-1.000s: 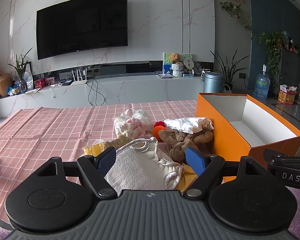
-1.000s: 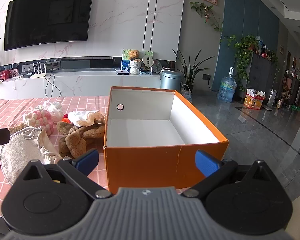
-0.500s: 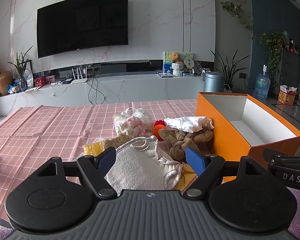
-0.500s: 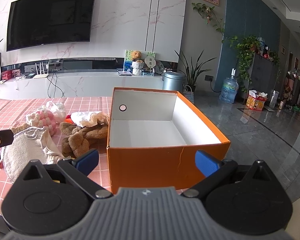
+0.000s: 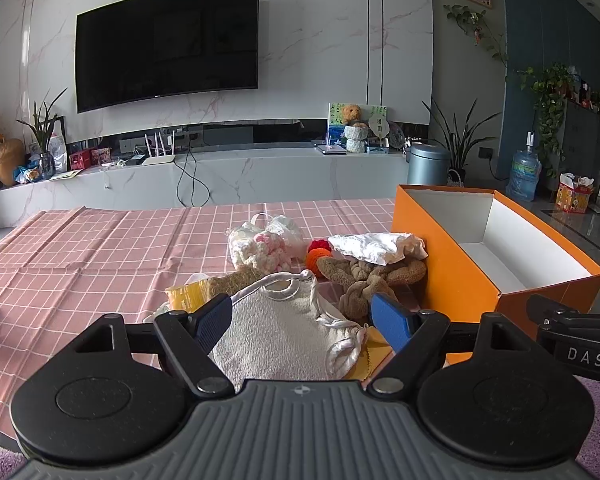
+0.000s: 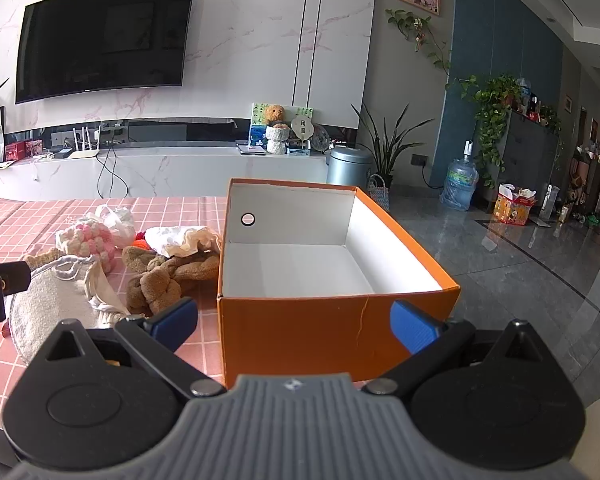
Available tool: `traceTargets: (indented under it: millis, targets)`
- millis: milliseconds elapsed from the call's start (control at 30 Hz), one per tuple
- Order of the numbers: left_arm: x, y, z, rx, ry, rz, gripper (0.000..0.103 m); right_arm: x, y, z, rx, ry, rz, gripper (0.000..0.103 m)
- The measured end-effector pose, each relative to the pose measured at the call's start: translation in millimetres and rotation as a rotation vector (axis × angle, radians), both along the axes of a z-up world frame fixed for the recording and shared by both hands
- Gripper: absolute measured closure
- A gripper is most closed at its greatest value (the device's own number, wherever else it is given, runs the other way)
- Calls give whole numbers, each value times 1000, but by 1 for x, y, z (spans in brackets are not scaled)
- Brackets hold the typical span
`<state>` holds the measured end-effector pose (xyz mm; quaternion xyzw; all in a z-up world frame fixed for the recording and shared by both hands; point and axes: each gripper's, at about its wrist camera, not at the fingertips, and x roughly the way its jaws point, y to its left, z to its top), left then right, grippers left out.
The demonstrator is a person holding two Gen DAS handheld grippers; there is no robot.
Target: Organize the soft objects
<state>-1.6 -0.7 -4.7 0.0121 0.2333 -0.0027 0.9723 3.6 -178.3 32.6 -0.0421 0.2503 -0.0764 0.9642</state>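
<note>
Our left tongs [image 5: 302, 316] stand wide open and hold nothing; between their blue pads we see the near part of a cream terry cloth [image 5: 284, 332] lying on the table, though from this low angle we cannot tell whether the pads touch it. Our right tongs [image 6: 294, 322] are also spread wide and empty, their pads framing the near wall of the orange box [image 6: 300, 332], which they seem to stand just short of.

The soft things lie in a loose heap left of the box: the terry cloth nearest, a brown knotted plush [image 5: 364, 280] just beyond it and close against the box wall, a white crumpled cloth [image 5: 376, 246] resting on the plush, a small red and orange knit ball [image 5: 318, 254] behind, and a pink and white fluffy piece [image 5: 260, 250] farther left. A yellow item [image 5: 188, 294] peeps out from under the terry cloth. The box has a white inside with nothing in it.

The table wears a pink checked cloth [image 5: 100, 256]. Far behind it runs a white marble console [image 5: 220, 176] under a wall-mounted television [image 5: 166, 46], with potted plants [image 6: 384, 148] and a water bottle [image 6: 458, 186] on the grey floor to the right.
</note>
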Motion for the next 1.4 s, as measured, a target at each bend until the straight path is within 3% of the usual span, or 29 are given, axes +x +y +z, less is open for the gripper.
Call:
traceTargets:
  millis: [1200, 1400]
  targets:
    - [0, 0, -1, -6, 5, 4, 10, -2, 2, 2, -2, -7, 15, 2]
    - [-2, -1, -1, -35, 5, 6, 10, -2, 4, 2, 6, -7, 35, 2]
